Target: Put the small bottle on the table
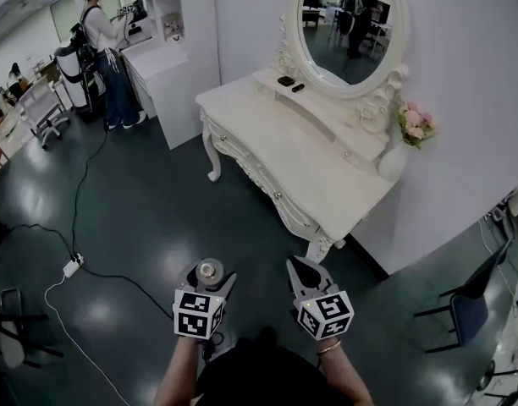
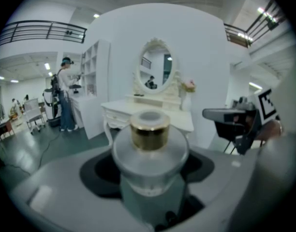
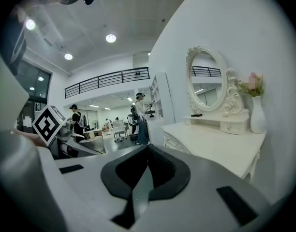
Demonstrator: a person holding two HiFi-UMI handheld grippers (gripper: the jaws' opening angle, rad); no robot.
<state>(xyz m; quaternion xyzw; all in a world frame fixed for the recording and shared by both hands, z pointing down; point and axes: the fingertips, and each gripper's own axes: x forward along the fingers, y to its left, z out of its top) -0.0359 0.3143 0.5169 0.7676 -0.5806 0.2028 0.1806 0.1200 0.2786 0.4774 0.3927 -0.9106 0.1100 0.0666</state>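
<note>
The left gripper (image 1: 210,276) jaws hold the small bottle (image 2: 149,146), the right gripper (image 1: 298,266) jaws are closed and empty, and the desk (image 1: 297,150) higher up is not reached yet.

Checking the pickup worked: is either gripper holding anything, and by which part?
The left gripper holds the small bottle by its body, below the gold cap. The right gripper is shut, empty.

Lab hall — staged dressing table (image 1: 303,145), floor power strip (image 1: 71,266)
</note>
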